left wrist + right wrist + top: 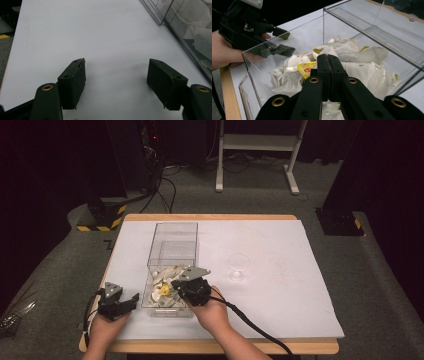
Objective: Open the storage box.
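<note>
At the table's near edge, the left gripper (131,301) rests wide open and empty on the white sheet (280,285), beside a clear plastic bin (173,233). The right gripper (329,58), jaws pressed together with nothing visibly between them, reaches over white tea bags (348,51) and a yellow tag (305,68) inside. Beyond stands a clear cup (239,262).

The high view is dim around its edges, the room nearly black, while the white table cover (280,270) glows under light from above. Shadows there are soft and short. Both gripper views are brighter; nearby black parts blur at the bottom. The clear box (372,32) catches pale reflections along its walls.
</note>
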`<move>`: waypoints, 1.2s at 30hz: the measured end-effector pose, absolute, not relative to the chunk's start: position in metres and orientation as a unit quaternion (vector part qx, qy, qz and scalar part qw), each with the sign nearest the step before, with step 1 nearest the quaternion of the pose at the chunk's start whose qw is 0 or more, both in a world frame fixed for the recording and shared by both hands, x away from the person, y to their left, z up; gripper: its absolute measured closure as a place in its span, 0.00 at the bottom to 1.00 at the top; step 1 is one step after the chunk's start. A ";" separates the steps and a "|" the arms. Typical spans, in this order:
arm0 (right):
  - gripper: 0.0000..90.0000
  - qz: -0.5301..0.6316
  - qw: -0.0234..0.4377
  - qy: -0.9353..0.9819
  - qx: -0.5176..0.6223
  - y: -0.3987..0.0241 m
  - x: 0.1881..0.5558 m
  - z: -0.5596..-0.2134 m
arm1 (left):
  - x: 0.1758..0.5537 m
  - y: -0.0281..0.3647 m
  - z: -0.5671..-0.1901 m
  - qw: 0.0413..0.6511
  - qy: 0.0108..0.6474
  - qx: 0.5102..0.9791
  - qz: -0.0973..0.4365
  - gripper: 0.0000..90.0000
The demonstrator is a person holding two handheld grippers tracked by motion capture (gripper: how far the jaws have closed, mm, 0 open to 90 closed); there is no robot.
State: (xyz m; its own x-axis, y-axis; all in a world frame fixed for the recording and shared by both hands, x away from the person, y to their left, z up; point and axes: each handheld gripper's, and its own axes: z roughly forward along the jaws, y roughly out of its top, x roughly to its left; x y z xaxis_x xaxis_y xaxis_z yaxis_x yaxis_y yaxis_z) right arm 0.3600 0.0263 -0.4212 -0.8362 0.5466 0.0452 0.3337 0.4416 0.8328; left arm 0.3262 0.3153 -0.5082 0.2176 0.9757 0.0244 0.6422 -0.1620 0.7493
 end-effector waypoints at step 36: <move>1.00 0.527 0.151 0.790 0.275 -0.016 0.359 -0.376 | 0.326 0.315 -0.508 0.314 0.566 0.714 0.266 0.35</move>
State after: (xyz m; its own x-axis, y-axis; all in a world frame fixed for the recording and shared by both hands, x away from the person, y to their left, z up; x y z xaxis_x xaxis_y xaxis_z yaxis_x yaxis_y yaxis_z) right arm 0.3591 -0.0164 -0.3761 -0.8034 0.5933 0.0505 0.2742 0.2932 0.9159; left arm 0.3261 0.3151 -0.5083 0.2171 0.9758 0.0251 0.6411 -0.1619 0.7502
